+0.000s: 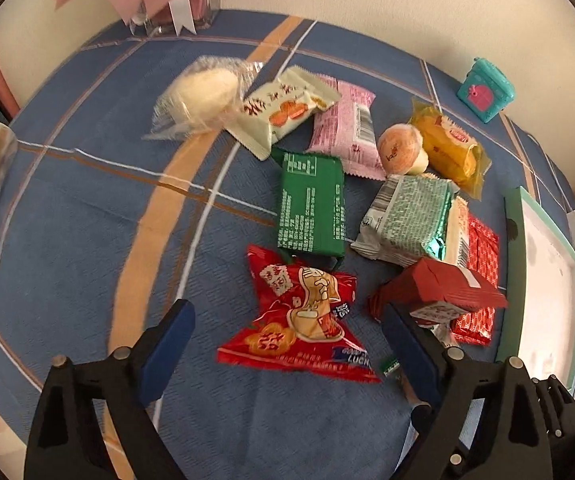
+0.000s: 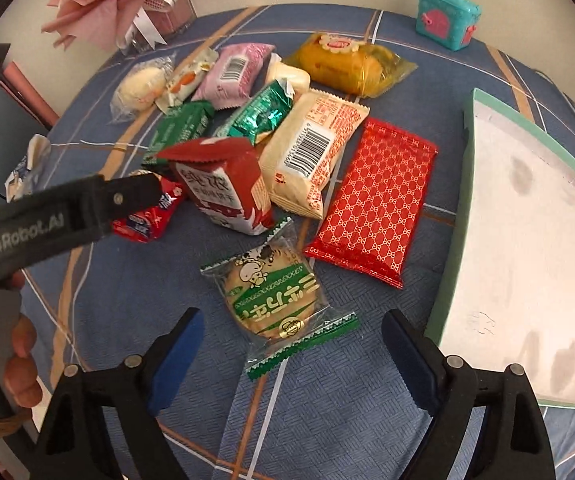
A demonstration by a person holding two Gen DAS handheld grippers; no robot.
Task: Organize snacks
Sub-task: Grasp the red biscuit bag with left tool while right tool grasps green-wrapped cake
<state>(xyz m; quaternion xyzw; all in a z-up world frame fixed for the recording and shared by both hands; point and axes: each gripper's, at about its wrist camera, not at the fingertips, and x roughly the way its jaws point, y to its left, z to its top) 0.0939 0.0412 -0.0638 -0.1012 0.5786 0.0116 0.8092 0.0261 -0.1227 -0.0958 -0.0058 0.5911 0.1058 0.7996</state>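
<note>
Several wrapped snacks lie in a pile on the blue checked tablecloth (image 1: 87, 240). A red peanut packet (image 1: 307, 312) lies flat between the fingers of my left gripper (image 1: 287, 322), which is open and not touching it. In the right wrist view a green-and-clear biscuit packet (image 2: 275, 300) lies between the fingers of my right gripper (image 2: 293, 322), also open with its pads apart from the wrapper. A red patterned bar (image 2: 371, 200), a cream barcode packet (image 2: 311, 152) and a dark red box (image 2: 223, 184) sit just beyond it.
A shallow white tray with a green rim (image 2: 467, 140) lies at the right. A teal toy box (image 2: 447, 16) and a pink bouquet in a clear vase (image 2: 127, 0) stand at the back. A person's hand (image 2: 19, 360) is at the left edge.
</note>
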